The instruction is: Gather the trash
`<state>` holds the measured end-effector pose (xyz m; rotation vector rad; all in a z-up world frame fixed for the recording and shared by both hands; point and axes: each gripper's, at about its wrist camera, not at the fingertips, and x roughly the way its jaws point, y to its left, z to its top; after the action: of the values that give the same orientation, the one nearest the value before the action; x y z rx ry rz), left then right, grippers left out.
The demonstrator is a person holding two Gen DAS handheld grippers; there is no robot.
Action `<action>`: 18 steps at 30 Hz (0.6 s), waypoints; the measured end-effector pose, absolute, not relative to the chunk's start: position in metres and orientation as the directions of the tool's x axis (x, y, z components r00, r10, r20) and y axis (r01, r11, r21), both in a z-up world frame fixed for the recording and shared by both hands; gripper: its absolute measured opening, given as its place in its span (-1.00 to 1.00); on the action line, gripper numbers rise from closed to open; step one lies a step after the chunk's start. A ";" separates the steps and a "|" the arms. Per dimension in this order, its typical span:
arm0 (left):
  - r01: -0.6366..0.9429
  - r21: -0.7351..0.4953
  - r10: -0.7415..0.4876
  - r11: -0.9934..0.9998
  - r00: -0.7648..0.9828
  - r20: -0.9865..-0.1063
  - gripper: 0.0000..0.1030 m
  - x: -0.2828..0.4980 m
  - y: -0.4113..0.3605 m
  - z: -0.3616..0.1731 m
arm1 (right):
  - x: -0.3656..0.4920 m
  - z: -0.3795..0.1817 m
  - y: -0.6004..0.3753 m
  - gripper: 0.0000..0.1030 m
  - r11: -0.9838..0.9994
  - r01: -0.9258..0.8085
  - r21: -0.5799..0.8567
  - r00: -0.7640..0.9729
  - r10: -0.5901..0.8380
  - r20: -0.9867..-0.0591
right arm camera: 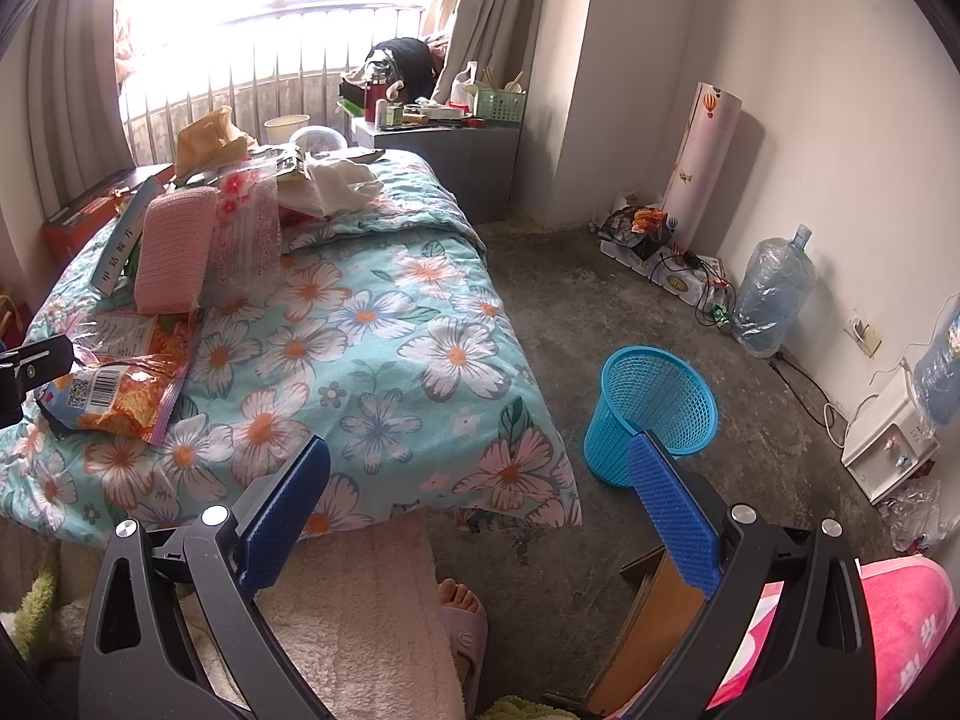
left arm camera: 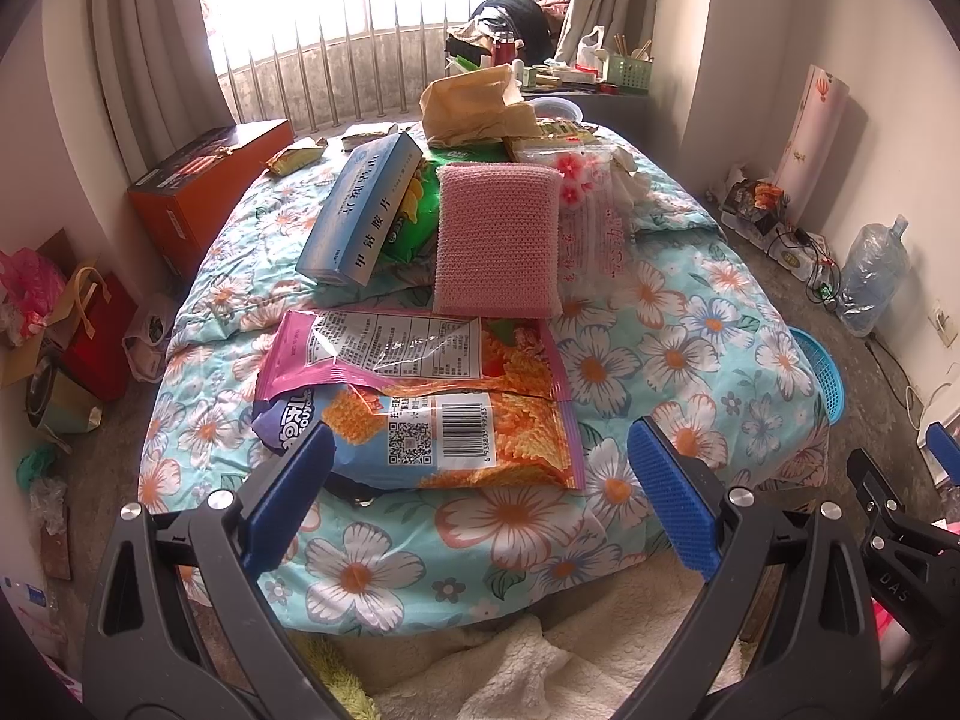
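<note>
On the floral quilt [left arm camera: 690,354], near edge: orange-and-pink snack bag [left arm camera: 456,420], lying flat, long axis running left to right, barcode face up, printed digits partly legible as "6 938803 99583". Left gripper [left arm camera: 480,492]: levelled low at the bag, jaws spread wide, left pad [left arm camera: 288,492] overlapping the bag's corner; contact cannot be told. Right gripper [right arm camera: 480,510]: jaws wide, empty, held above floor between bed edge and blue mesh wastebasket [right arm camera: 654,402]. Behind the bag: pink knitted sponge [left arm camera: 498,240]; blue medicine box [left arm camera: 366,210], Chinese lettering.
</note>
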<state>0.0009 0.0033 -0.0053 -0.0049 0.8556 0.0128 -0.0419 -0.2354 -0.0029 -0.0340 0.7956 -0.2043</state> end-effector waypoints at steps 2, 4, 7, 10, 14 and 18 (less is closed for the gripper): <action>-0.013 0.002 0.010 1.000 0.656 -0.755 0.83 0.001 0.003 -0.005 | -0.042 -0.003 -0.236 0.88 0.980 0.169 -0.107 0.681 -0.195 -0.706; -0.014 0.002 0.010 1.000 0.656 -0.755 0.83 0.001 0.003 -0.006 | -0.042 -0.003 -0.236 0.88 0.980 0.169 -0.107 0.682 -0.195 -0.705; -0.012 0.003 0.010 1.000 0.655 -0.756 0.83 0.001 0.003 -0.005 | -0.042 -0.004 -0.236 0.88 0.980 0.170 -0.107 0.681 -0.195 -0.706; -0.012 0.002 0.010 1.000 0.653 -0.757 0.83 0.000 0.003 -0.007 | -0.041 -0.004 -0.236 0.88 0.980 0.168 -0.106 0.681 -0.193 -0.706; -0.013 0.001 0.010 1.000 0.650 -0.760 0.83 -0.001 0.005 -0.010 | -0.042 -0.002 -0.233 0.88 0.980 0.167 -0.106 0.682 -0.193 -0.705; -0.012 0.001 0.009 1.000 0.650 -0.760 0.83 0.000 0.005 -0.009 | -0.041 -0.003 -0.232 0.88 0.981 0.167 -0.102 0.682 -0.190 -0.706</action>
<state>-0.0001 0.0046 -0.0095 -0.0038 0.8628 0.0119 -0.0413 -0.2325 -0.0030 -0.0306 0.7952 -0.2001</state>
